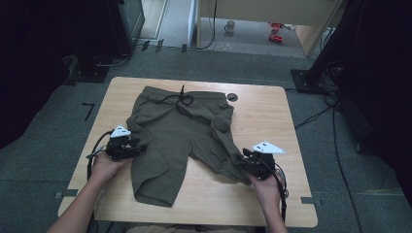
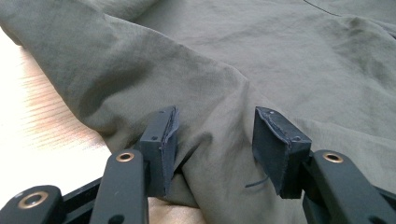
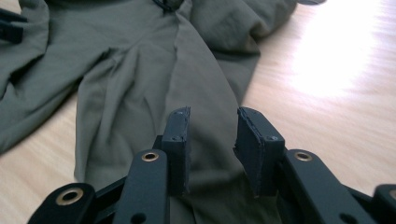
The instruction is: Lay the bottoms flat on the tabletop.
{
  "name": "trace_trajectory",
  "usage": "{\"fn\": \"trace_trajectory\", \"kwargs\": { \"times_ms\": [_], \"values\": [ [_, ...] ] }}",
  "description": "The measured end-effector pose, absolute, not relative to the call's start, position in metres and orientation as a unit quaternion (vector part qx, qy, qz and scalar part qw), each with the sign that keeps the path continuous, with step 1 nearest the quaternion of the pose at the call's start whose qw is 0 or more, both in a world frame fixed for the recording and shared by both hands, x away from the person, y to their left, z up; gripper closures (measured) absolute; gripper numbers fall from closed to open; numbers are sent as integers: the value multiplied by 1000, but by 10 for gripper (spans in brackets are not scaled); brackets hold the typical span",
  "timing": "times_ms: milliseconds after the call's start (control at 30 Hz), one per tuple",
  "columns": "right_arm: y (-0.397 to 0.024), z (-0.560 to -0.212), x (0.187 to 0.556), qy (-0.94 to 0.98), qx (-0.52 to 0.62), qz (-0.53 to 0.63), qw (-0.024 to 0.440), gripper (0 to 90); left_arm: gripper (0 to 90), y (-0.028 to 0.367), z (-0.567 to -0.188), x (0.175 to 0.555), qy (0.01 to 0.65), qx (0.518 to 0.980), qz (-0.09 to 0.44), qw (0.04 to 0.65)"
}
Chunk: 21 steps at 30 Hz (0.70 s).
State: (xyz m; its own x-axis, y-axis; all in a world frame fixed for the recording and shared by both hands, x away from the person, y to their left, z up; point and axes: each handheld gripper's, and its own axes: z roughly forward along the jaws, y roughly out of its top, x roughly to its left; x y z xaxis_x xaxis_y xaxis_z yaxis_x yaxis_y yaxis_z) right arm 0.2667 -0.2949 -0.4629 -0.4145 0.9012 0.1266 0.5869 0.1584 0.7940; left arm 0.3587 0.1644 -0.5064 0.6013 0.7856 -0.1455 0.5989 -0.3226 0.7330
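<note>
Your left claw (image 2: pixel 215 135) stands partly open, its jaws astride a raised fold of the one pair of olive shorts (image 1: pixel 180 136) lying on the bench (image 1: pixel 272 121); the left pad touches cloth, the right stands clear. Your right claw (image 3: pixel 212 140) is parted over the other leg, gripping nothing. Two claws, one garment.

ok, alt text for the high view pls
Olive-green drawstring shorts lie spread on a light wooden table, waistband at the far side. A person's hands hold the left gripper at the outer edge of one leg and the right gripper at the other leg's crumpled hem.
</note>
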Motion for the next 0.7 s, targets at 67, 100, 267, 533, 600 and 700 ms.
{"fn": "trace_trajectory", "kwargs": {
  "times_ms": [67,100,267,533,600,700],
  "values": [
    [-290,-462,274,738,502,408,192,656,506,164,-506,359,429,805,119,393],
    [-287,-462,280,740,500,407,191,656,506,164,-506,358,429,805,119,393],
    [-277,-466,298,744,496,407,188,645,506,162,-507,359,429,804,117,395],
    [-255,-471,325,755,489,400,176,621,506,162,-507,359,427,806,116,393],
    [-249,-469,330,756,486,401,178,619,505,161,-508,359,427,806,116,392],
    [-241,-470,339,761,482,393,183,619,505,161,-508,359,426,807,116,392]
  ]
}}
